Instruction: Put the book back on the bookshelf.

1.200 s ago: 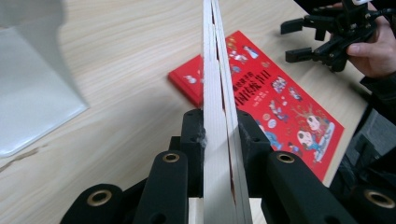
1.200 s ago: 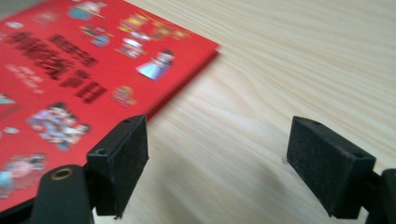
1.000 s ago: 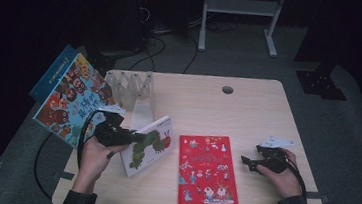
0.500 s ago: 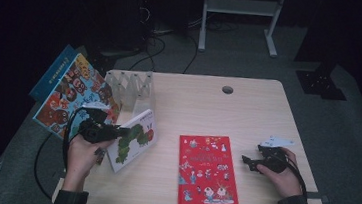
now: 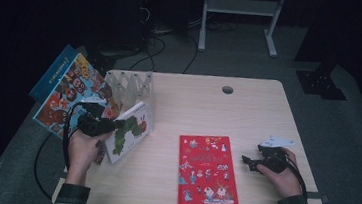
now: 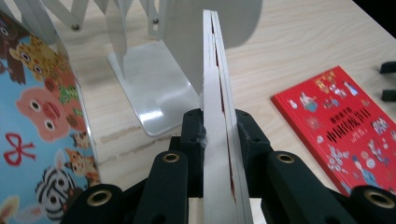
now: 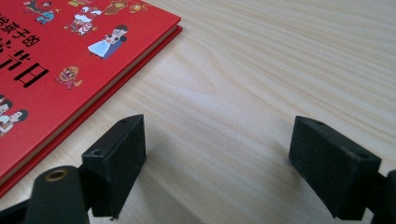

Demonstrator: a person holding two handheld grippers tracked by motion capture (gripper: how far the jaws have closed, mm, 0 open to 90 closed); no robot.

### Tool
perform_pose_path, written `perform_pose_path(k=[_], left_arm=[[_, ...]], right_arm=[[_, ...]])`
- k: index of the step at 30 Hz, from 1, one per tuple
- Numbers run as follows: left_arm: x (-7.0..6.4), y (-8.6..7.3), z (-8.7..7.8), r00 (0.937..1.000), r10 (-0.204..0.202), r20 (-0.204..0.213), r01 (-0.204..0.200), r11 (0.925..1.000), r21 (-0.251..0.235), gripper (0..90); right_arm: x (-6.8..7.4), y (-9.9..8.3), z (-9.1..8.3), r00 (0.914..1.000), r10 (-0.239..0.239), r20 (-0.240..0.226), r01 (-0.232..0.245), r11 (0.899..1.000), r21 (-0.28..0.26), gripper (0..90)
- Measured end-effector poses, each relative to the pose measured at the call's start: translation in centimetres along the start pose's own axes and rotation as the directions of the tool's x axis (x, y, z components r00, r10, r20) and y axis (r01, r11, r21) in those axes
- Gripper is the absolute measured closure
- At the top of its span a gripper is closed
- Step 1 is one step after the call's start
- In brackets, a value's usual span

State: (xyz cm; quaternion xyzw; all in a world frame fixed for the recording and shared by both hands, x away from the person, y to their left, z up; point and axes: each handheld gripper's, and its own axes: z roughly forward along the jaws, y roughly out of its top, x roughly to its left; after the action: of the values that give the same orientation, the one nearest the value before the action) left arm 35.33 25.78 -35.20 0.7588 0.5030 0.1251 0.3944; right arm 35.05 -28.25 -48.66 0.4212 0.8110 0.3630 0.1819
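Two jaws of your left gripper [image 6: 219,140] are pressed flat against both covers of a thin white book [image 6: 215,84], holding it edge-on and nearly upright above the surface [image 5: 208,109], just in front of the white folding rack [image 5: 133,85]. From above, that book [image 5: 128,129] tilts with its caterpillar cover facing right, its top edge close to the rack's nearest divider. A thin picture book of this kind is probably light yet flexible: held low near one edge, it may sag or swing, so a hold close to the spine, squarely across both covers, should steady it. Glossy covers may slip under a weak pinch. Beside the rack, a large animal-patterned book [image 5: 72,91] leans off the surface's left edge. Your right gripper [image 5: 259,162] rests on the surface with its jaws spread wide and nothing between them, just beside the red book [image 5: 207,172], which lies flat.
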Motion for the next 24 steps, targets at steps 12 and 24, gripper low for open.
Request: perform_pose_path(k=[12,24], left_arm=[[1.3,1.9,2.2,0.9994,-0.014,-0.032,0.012,0.9979,-0.064,76.0],[2.0,3.5,4.4,0.9987,-0.023,-0.045,0.018,0.9945,-0.103,75.9]], right_arm=[[0.0,0.0,0.0,1.0,0.001,0.001,-0.001,1.0,0.0,17.8],[0.0,0.0,0.0,1.0,0.004,0.002,-0.004,1.0,0.002,17.7]])
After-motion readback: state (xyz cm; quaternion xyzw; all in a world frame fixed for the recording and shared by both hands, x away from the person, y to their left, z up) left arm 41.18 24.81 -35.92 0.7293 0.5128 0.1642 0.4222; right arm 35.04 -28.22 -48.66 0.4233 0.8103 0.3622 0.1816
